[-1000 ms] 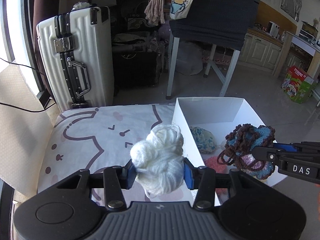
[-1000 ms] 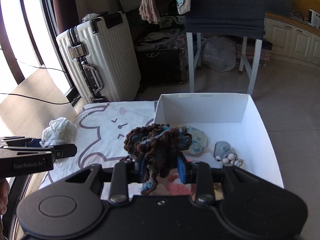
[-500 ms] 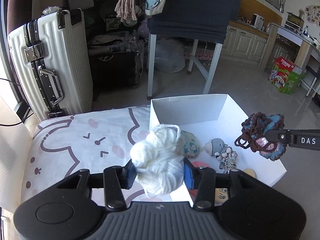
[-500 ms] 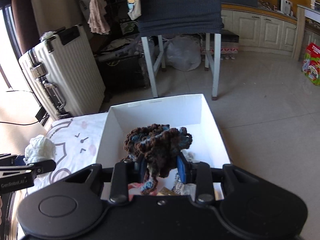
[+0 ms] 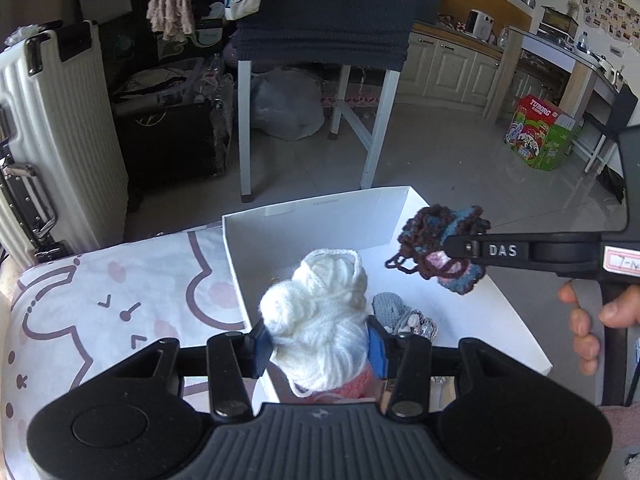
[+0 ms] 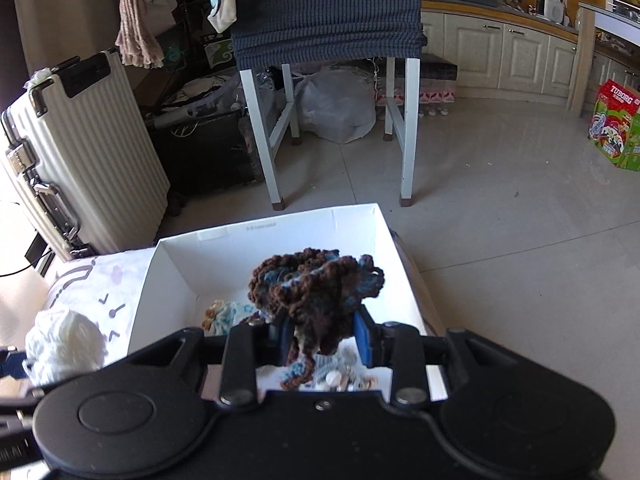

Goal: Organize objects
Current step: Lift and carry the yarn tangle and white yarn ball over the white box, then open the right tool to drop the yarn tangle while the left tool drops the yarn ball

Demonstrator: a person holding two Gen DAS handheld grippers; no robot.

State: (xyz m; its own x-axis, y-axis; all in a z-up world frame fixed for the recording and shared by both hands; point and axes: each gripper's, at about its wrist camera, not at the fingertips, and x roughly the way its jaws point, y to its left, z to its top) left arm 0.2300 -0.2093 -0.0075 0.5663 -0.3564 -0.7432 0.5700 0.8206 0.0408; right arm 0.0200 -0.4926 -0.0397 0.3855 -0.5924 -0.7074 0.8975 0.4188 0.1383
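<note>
Left wrist view, left gripper (image 5: 319, 347) fingers clamped on white yarn (image 5: 320, 320), right gripper (image 6: 320, 338) fingers on brown crochet (image 6: 316, 292), white box (image 5: 320, 220), cartoon cloth (image 5: 120, 300), tiled floor (image 5: 440, 160)

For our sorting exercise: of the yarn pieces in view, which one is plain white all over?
The white yarn ball gripped by the left gripper; the right gripper holds a brown-and-blue crocheted bundle.

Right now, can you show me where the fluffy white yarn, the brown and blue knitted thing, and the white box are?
white yarn (image 5: 320, 320), left wrist view, middle of the ball.
brown and blue knitted thing (image 6: 316, 288), right wrist view, its bunched top.
white box (image 6: 260, 236), right wrist view, far wall.
</note>
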